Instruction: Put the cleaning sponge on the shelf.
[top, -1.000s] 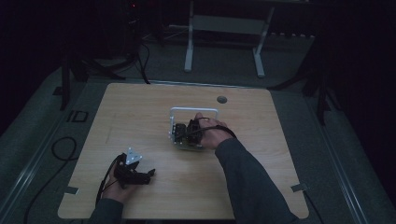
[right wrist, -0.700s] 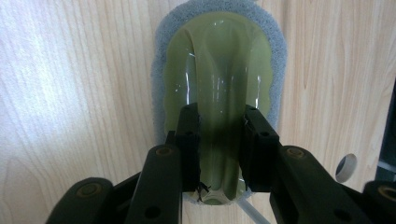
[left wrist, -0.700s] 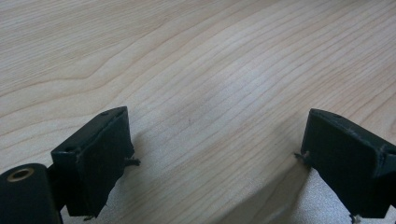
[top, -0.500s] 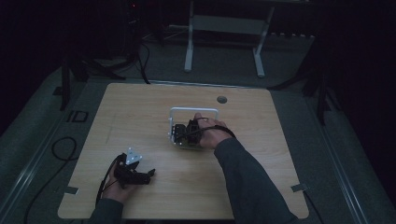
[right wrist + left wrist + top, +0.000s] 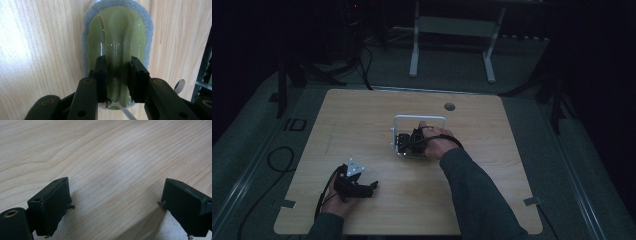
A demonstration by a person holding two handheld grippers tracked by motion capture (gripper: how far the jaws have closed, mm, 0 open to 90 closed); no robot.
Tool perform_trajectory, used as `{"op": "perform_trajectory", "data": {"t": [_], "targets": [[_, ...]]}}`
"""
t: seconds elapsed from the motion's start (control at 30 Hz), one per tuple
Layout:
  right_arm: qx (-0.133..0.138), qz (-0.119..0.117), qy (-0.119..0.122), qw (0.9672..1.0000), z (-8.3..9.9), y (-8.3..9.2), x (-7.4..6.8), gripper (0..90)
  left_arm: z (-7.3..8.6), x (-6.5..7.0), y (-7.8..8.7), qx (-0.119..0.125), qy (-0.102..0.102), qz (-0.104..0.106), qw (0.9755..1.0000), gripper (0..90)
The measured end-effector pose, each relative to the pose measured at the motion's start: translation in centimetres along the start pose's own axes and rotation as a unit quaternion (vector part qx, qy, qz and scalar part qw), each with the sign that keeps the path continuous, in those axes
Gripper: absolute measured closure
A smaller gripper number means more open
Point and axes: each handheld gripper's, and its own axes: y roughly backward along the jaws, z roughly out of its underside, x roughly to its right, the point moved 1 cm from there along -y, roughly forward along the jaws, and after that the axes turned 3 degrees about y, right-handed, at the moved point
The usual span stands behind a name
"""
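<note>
Bare wood table [image 5: 362, 120] lies open on the left, far and right sides. At centre, a white wire frame [image 5: 419, 119] and the right gripper [image 5: 404, 144] block passage; the left gripper [image 5: 373, 186] occupies the near-left corner.

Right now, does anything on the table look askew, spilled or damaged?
Nothing stands out. The right gripper is closed on the green handle of a grey-edged scrubber lying flat on the table; the left gripper is open over bare wood.

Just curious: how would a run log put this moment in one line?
right hand-held gripper: shut on sponge handle | left hand-held gripper: open, over table
</note>
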Motion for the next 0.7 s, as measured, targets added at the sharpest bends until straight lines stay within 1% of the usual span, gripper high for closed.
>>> {"op": "perform_trajectory", "data": {"t": [0.1, 0.4, 0.53, 0.7], "targets": [[-0.003, 0.004, -0.001, 1.0, -0.1, -0.27, 0.0, 71.6, 0.0, 0.0, 0.0, 0.0, 0.0, 0.0, 1.0, 8.7], [0.005, 0.014, -0.004, 0.9999, -0.04, -0.46, 0.06, 71.5, 0.0, 0.01, 0.0, 0.0, 0.001, 0.0, 1.0, 8.7], [0.003, 0.031, 0.003, 0.9995, -0.1, -0.61, -0.07, 71.4, 0.0, 0.01, 0.0, 0.0, 0.001, 0.0, 1.0, 8.7], [0.002, 0.041, 0.0, 0.9992, 0.01, -0.86, 0.04, 71.4, 0.0, 0.01, 0.0, 0.0, 0.001, 0.0, 1.0, 8.7]]}}
